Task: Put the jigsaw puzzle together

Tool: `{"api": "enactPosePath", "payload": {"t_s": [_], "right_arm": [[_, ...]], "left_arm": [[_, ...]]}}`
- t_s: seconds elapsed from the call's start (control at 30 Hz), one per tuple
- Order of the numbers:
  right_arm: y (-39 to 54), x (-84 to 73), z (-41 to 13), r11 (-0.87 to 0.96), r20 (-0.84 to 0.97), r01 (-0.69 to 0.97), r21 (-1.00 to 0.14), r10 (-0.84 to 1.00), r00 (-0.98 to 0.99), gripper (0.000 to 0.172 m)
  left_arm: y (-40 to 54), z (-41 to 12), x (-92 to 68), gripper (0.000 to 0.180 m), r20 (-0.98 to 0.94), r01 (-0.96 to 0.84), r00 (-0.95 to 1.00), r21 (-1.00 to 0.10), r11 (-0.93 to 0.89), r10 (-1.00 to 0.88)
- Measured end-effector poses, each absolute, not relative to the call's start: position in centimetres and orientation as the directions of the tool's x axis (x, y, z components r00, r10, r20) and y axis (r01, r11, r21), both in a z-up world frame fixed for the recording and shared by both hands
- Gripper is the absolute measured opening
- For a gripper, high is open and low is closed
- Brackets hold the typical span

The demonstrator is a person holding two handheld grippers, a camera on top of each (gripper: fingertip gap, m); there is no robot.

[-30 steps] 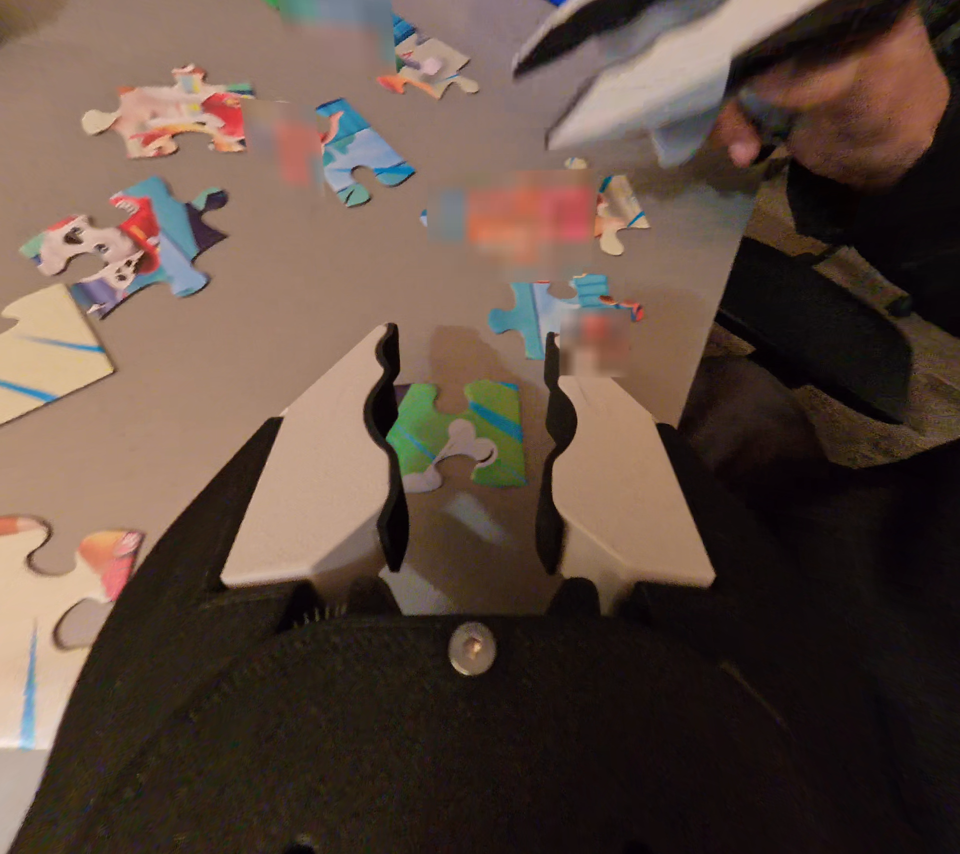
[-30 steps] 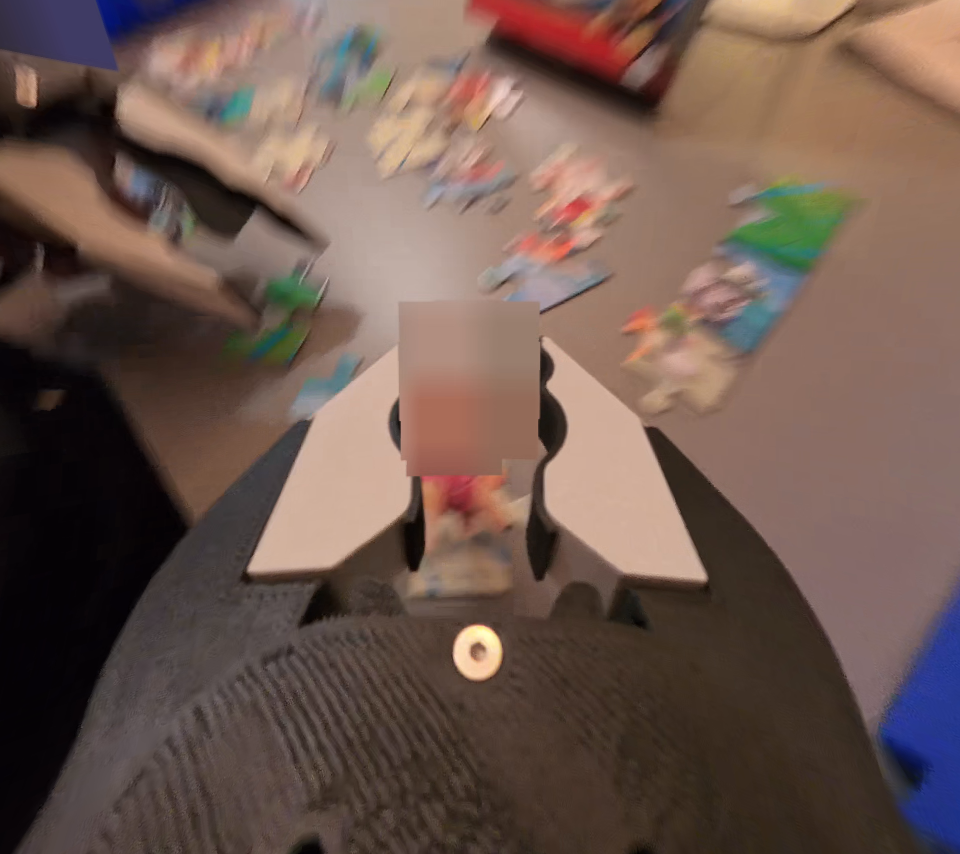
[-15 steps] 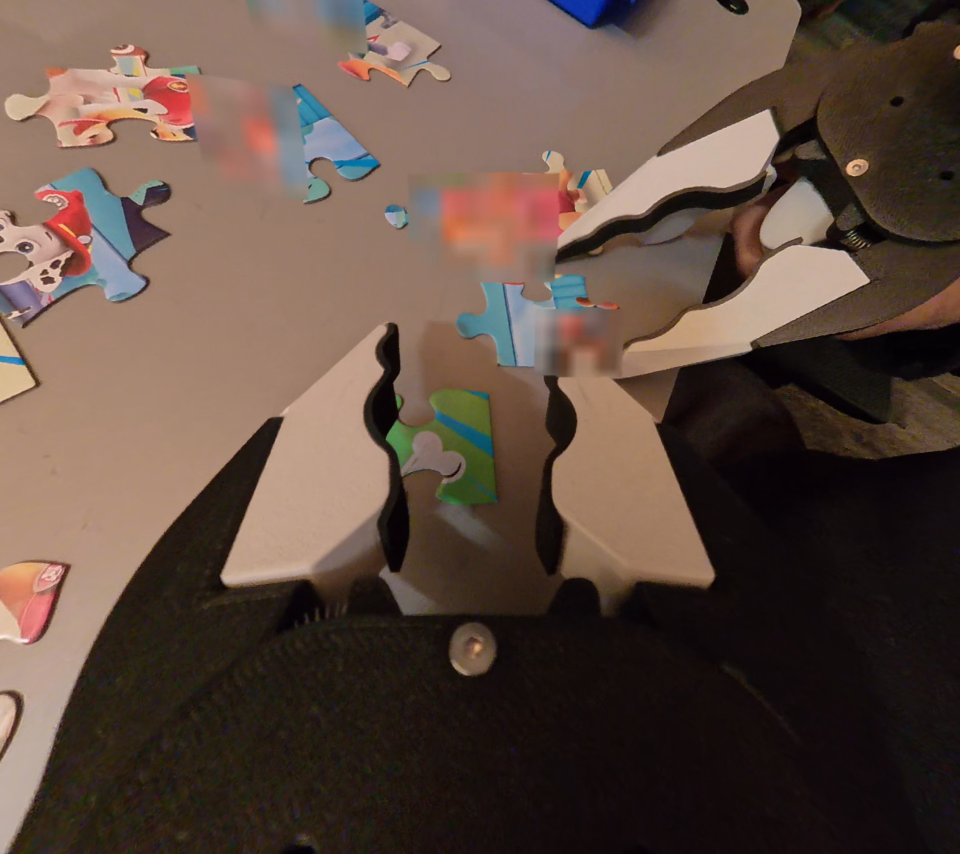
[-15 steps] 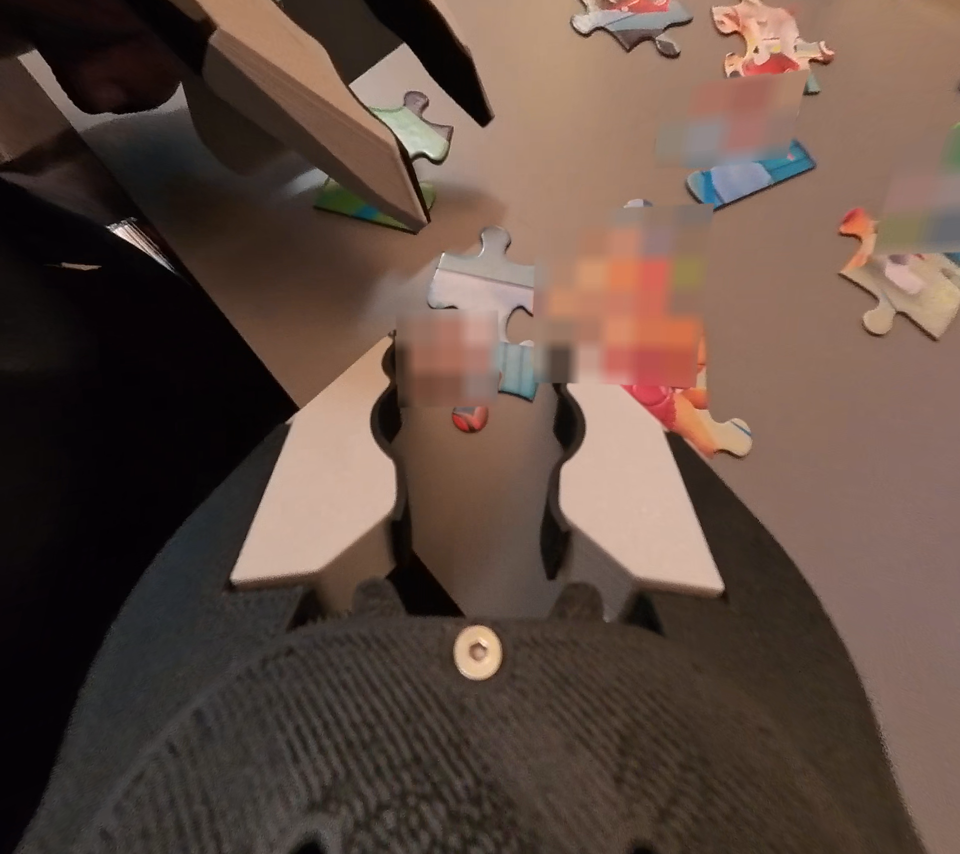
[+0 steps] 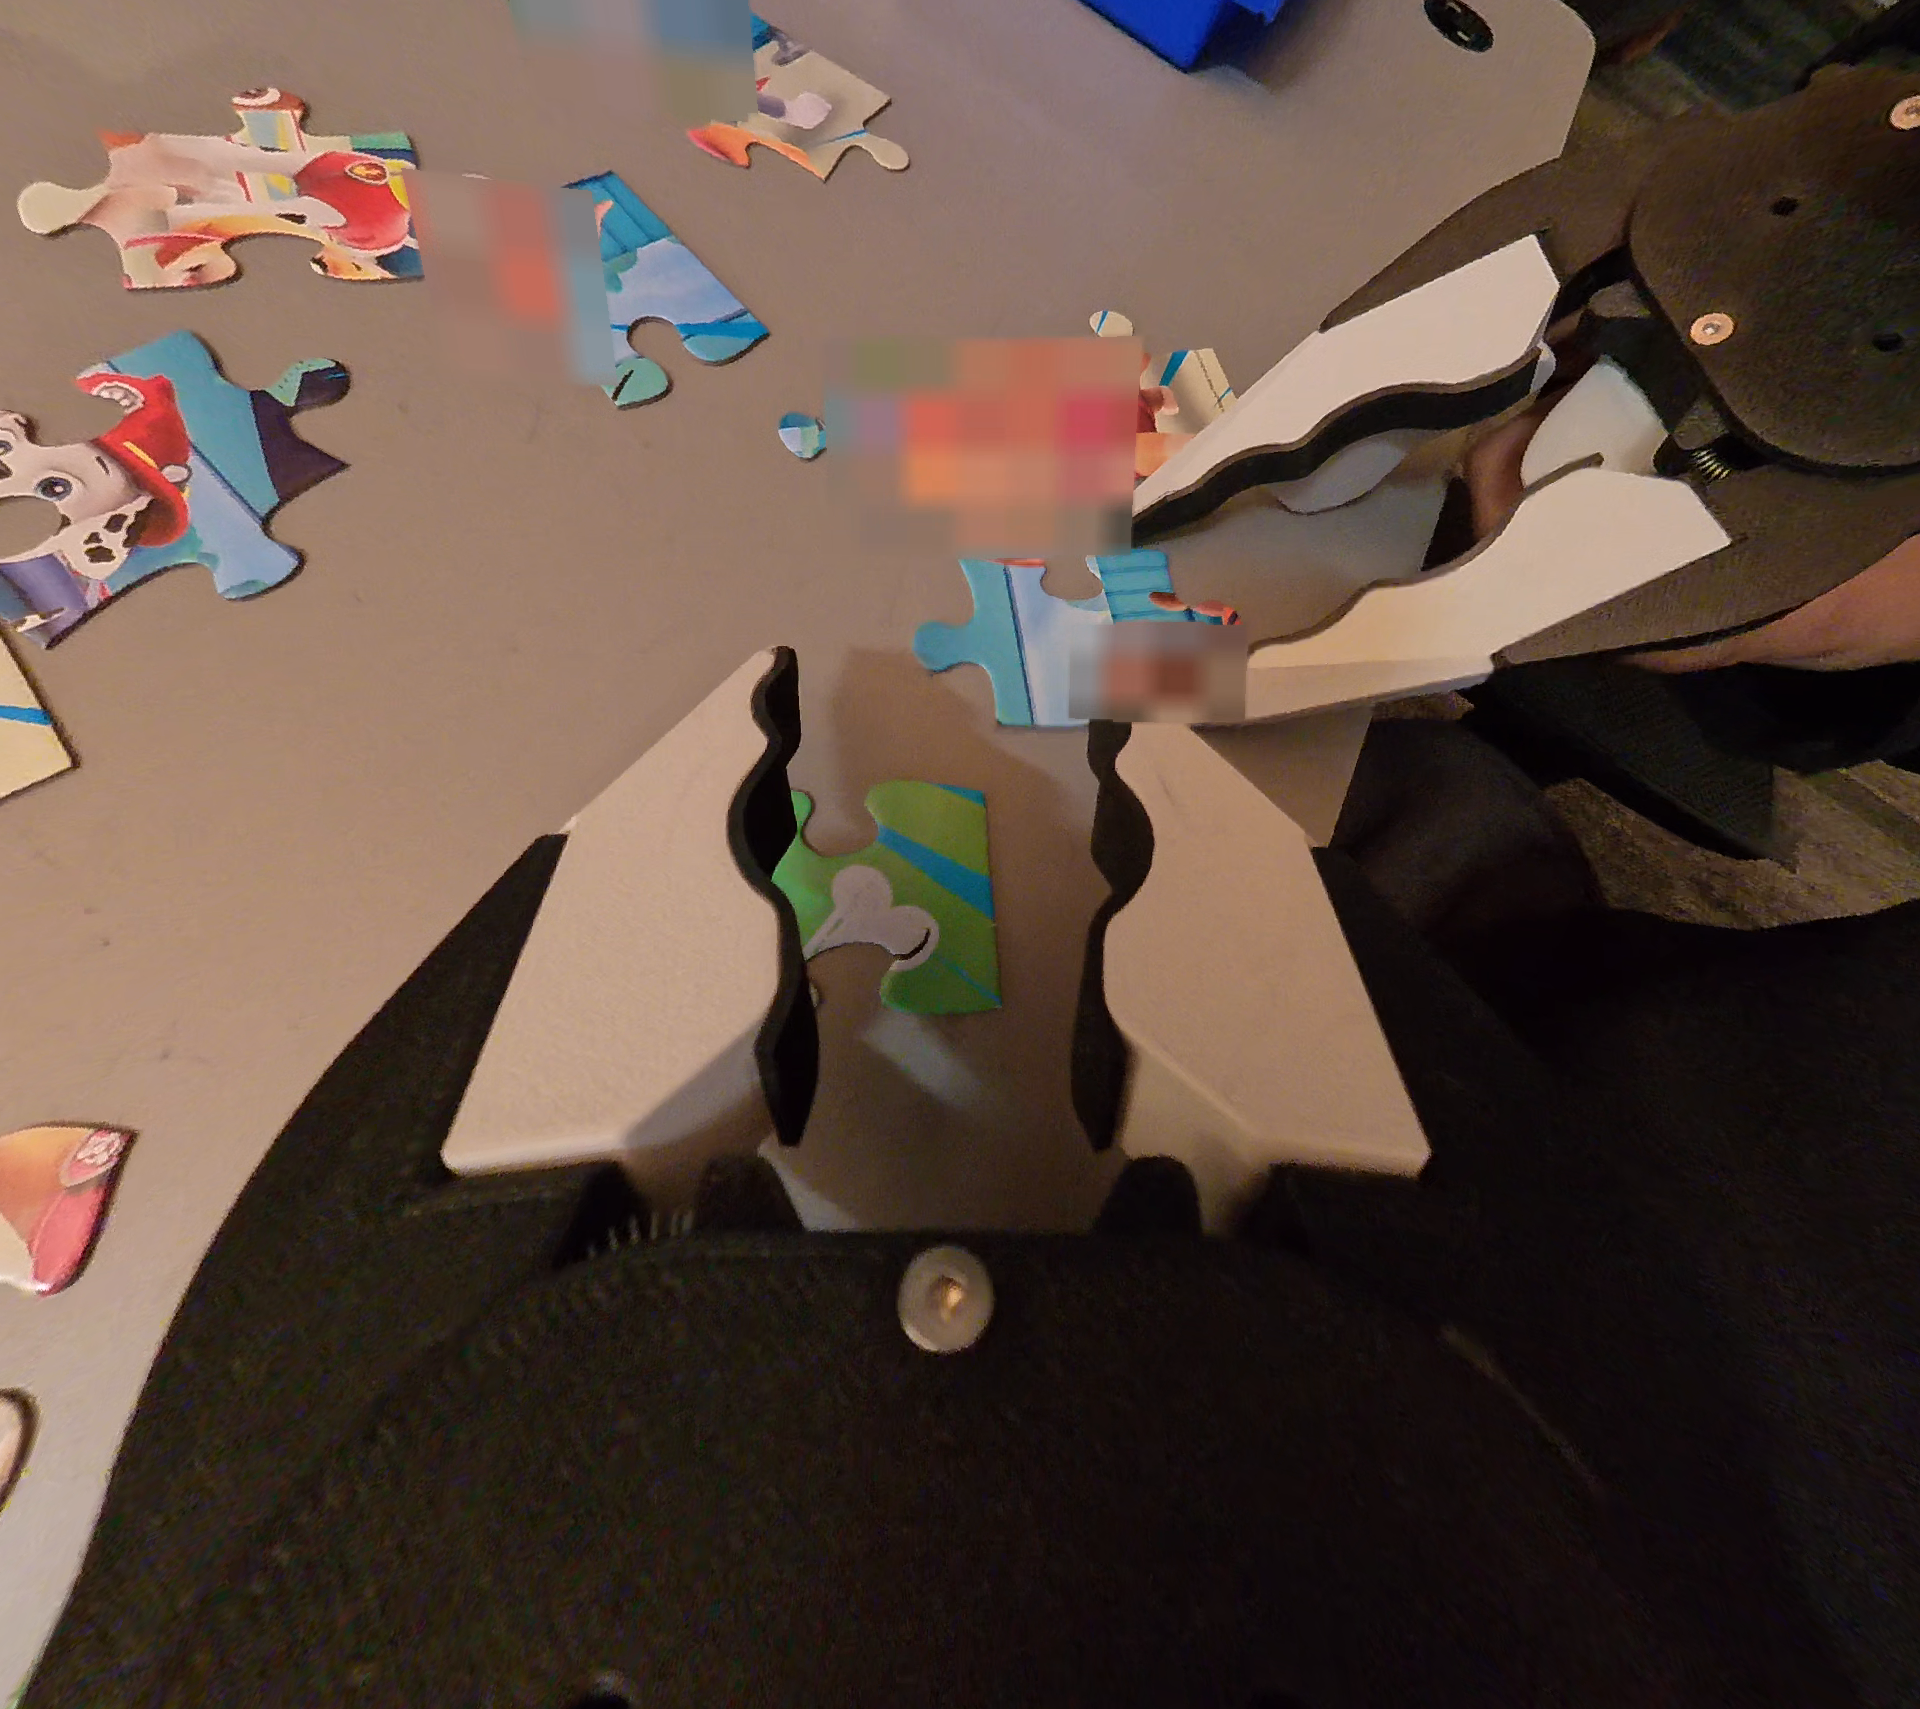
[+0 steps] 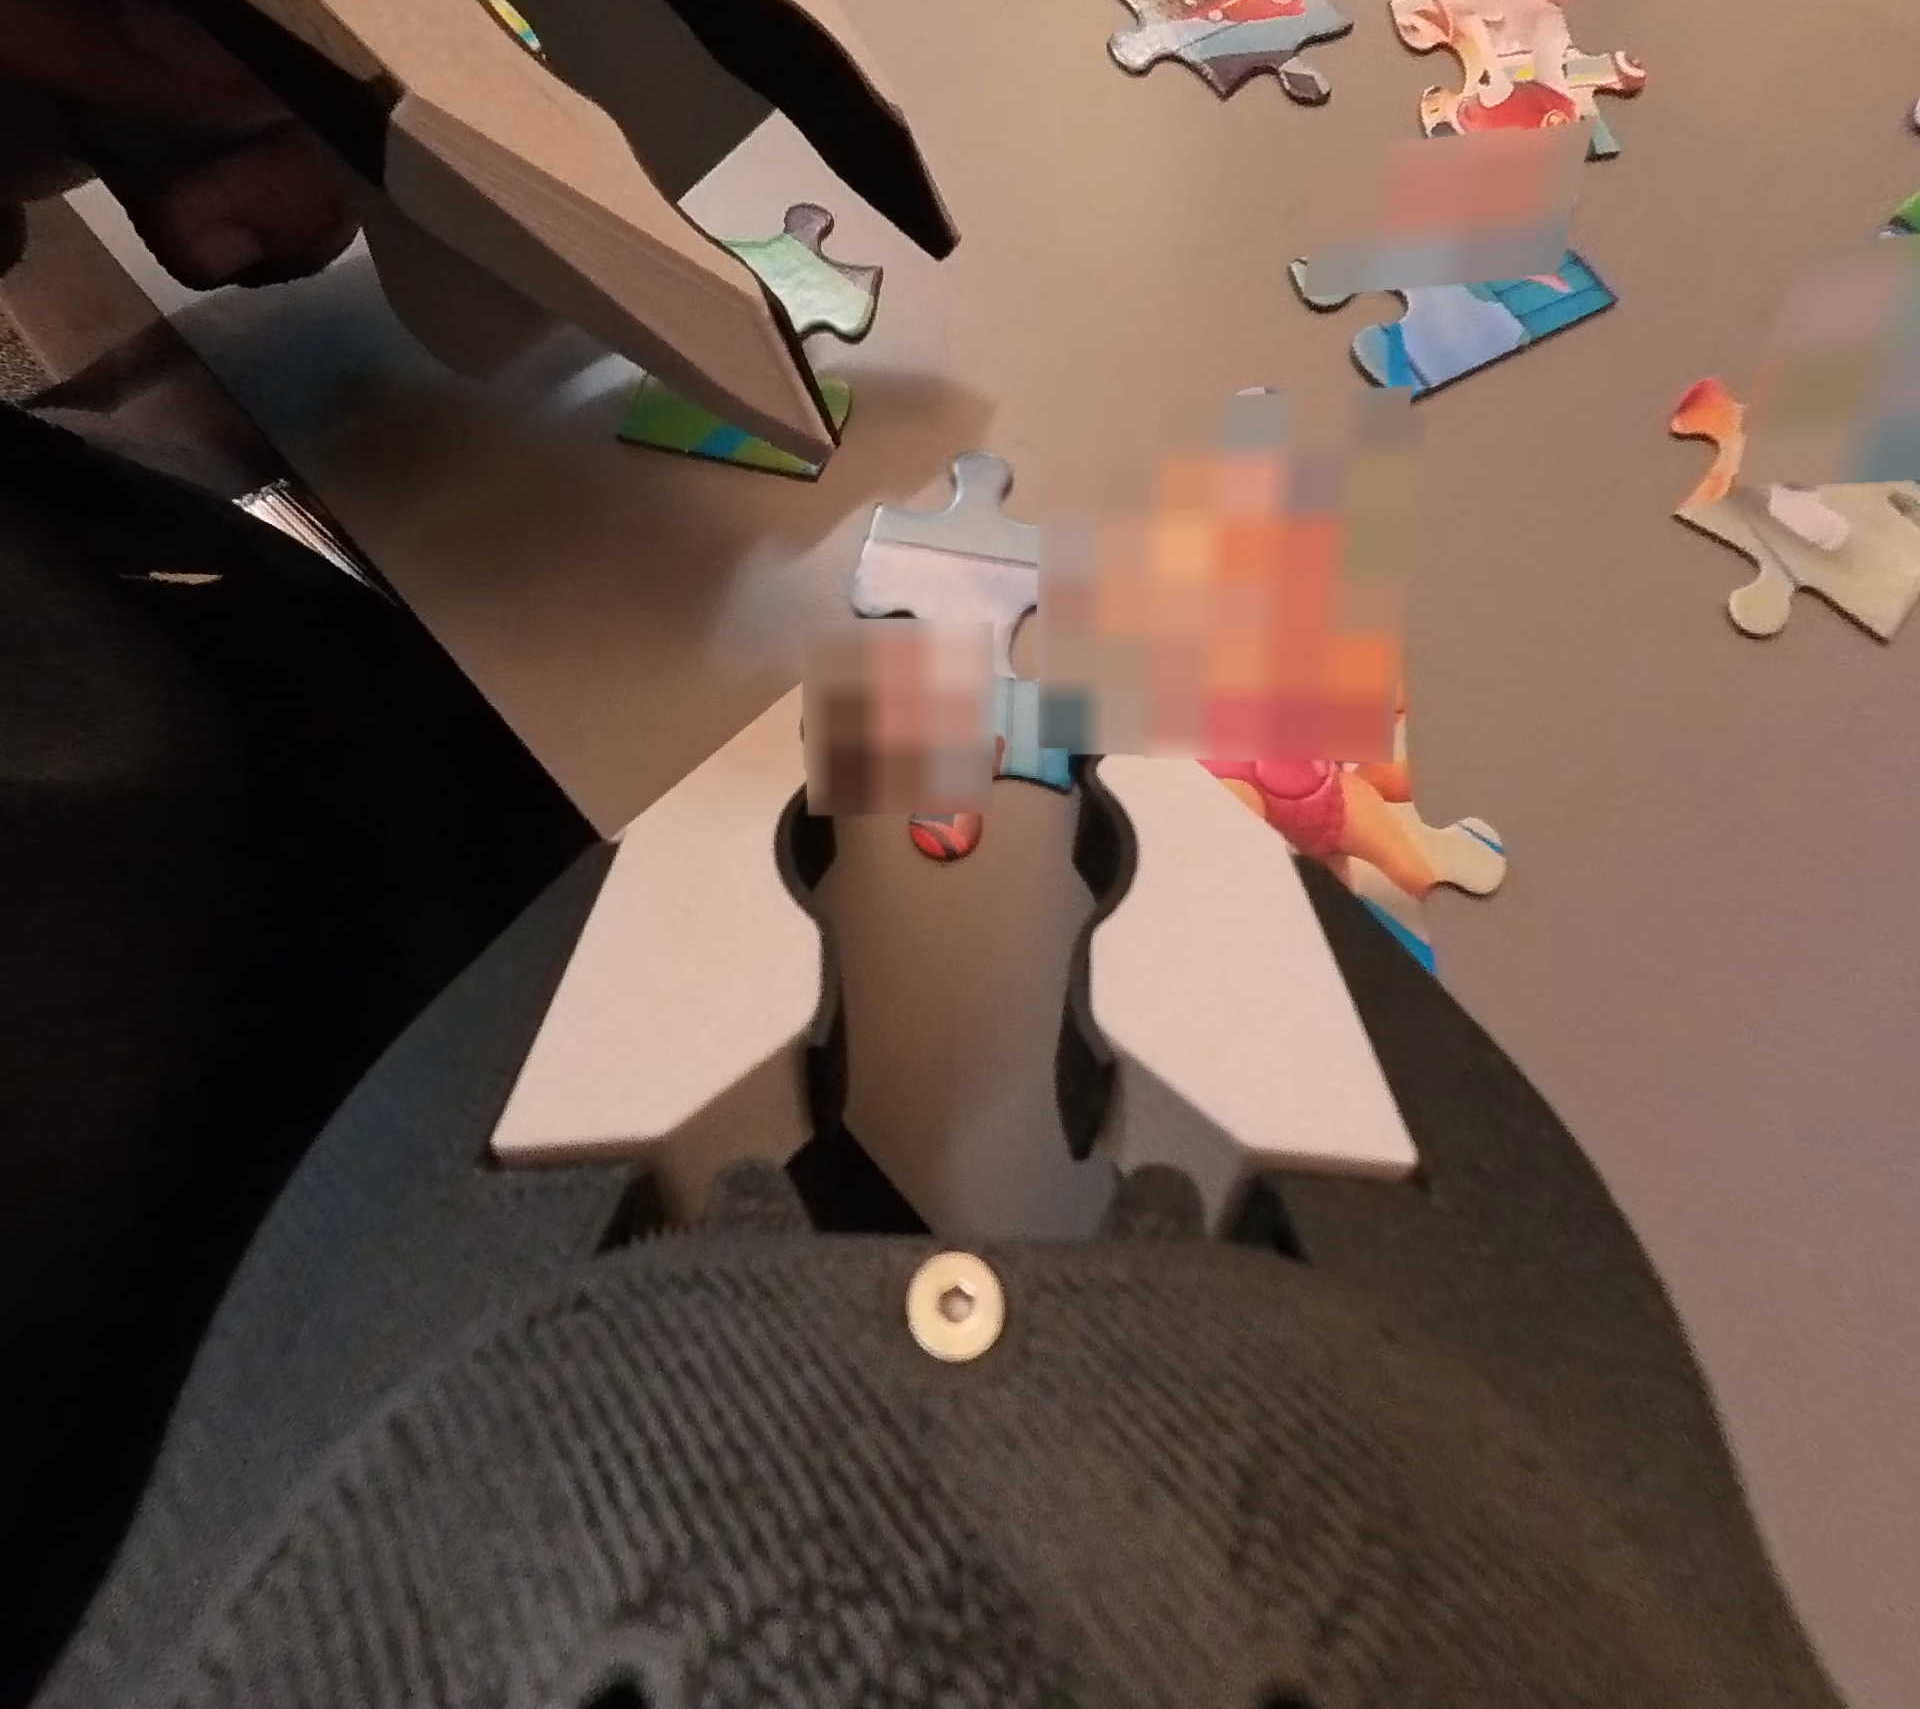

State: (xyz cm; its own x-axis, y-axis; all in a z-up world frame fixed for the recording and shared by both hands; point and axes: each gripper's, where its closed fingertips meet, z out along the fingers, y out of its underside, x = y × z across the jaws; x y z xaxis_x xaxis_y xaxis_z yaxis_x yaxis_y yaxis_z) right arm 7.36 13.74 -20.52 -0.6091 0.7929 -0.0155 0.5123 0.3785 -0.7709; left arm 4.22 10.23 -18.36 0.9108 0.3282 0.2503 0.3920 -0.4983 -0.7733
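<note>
Left gripper (image 5: 940,724) jaws apart over green puzzle piece (image 5: 914,901) (flat on grey table (image 5: 520,724)); right gripper (image 6: 940,812) released, nothing gripped, blue piece (image 6: 956,558) just ahead

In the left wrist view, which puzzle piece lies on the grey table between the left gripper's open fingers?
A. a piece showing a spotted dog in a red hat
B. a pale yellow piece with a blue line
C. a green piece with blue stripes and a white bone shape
C: the green, blue-striped puzzle piece with the white bone shape lies flat on the grey table between the left gripper's spread fingers.
</note>
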Motion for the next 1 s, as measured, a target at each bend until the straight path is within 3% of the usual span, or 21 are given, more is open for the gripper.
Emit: {"api": "enactPosePath", "payload": {"t_s": [0.03,0.07,0.57,1.0], "right_arm": [[13.6,7.4,-20.2,0.371,-0.019,0.502,-0.781,0.789,-0.614,0.024],[13.6,7.3,-19.9,0.364,-0.018,0.490,-0.792,0.788,-0.615,0.021],[14.8,6.0,-20.6,0.392,0.020,0.524,-0.756,0.814,-0.580,0.056],[14.5,5.9,-20.8,0.389,-0.001,0.534,-0.751,0.807,-0.590,0.044]], "left_arm": [[10.2,-18.3,4.2,0.054,0.251,0.393,0.911,-0.774,-0.497,0.329],[10.2,-18.3,4.2,0.054,0.251,0.393,0.910,-0.775,-0.495,0.329],[11.8,-19.2,5.6,0.054,0.252,0.362,0.930,-0.748,-0.556,0.267],[11.7,-19.0,5.4,0.054,0.264,0.375,0.925,-0.753,-0.540,0.273]]}}
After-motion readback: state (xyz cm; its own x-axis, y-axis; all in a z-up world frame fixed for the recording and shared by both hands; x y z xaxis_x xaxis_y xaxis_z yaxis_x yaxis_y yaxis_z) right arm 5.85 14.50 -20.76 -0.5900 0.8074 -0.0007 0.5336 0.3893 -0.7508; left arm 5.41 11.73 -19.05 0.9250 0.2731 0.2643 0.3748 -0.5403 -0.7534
